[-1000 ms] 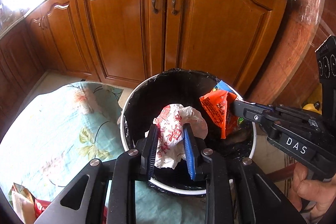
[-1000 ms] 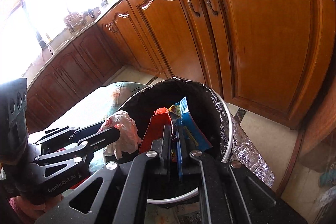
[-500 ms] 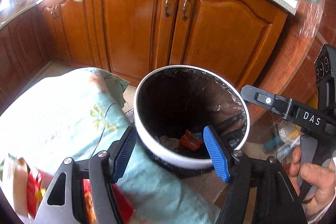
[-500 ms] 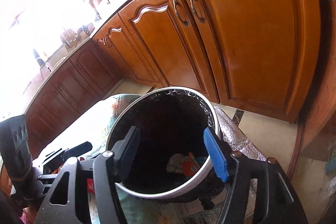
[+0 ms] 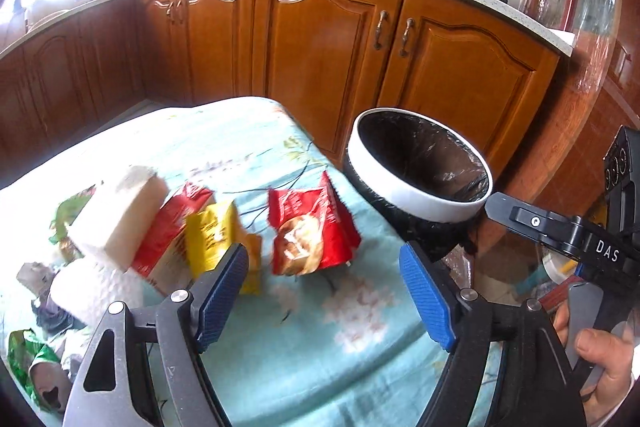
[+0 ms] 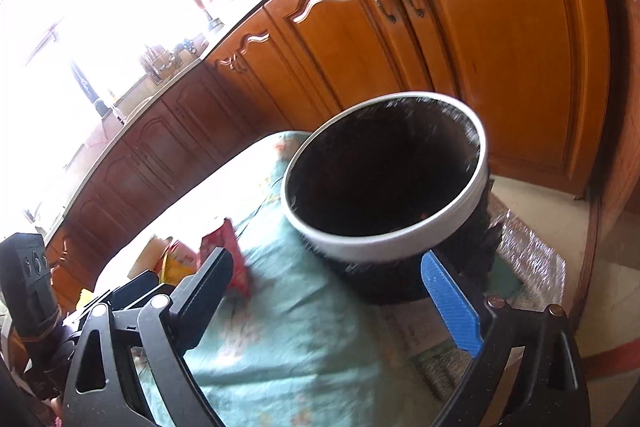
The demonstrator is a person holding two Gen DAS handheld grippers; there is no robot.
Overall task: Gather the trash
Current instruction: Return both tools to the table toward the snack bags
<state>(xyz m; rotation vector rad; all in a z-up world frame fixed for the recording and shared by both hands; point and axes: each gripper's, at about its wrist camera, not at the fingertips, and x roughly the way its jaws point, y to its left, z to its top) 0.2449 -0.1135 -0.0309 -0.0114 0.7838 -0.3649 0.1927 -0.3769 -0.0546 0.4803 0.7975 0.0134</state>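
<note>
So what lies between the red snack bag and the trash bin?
Only bare floral tablecloth separates the red snack bag from the trash bin, per the left wrist view.

Both my grippers empty, jaws spread wide.

My left gripper [image 5: 324, 291], black-framed with blue ribbed pads, has just been opening and has nothing between its jaws. My right gripper [image 6: 340, 303], same build, has also just been opening and is empty. A bare hand [image 5: 604, 367] grips the right handle at four o'clock in the left view.
</note>
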